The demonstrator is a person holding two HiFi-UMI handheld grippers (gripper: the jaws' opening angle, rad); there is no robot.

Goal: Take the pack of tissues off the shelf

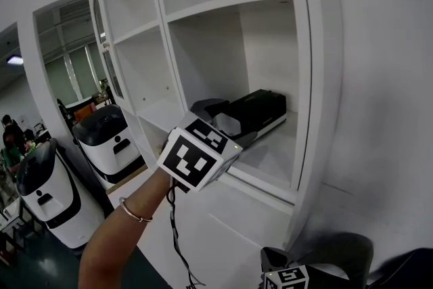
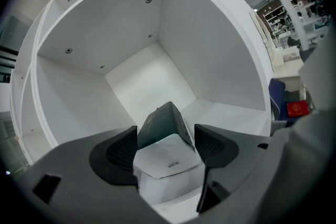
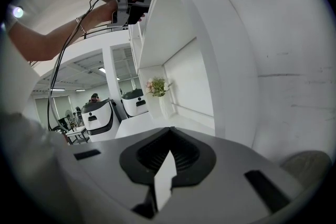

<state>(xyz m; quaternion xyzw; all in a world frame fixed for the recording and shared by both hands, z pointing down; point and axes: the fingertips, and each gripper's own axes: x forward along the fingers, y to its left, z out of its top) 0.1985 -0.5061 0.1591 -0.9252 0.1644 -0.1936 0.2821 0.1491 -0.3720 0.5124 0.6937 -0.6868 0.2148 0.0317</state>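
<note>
The left gripper [image 1: 224, 125] reaches into the lower compartment of the shelf [image 1: 274, 160]. Its jaws appear pressed on the pale near end of the pack of tissues [image 2: 164, 122], whose dark body rests on the compartment floor, pointing toward the back wall. The right gripper [image 3: 167, 160] hangs low outside the shelf with its jaws together and nothing held. Risk noted: the hold takes only the soft end, so the pack could sag, twist free or catch on the front edge when drawn out.
</note>
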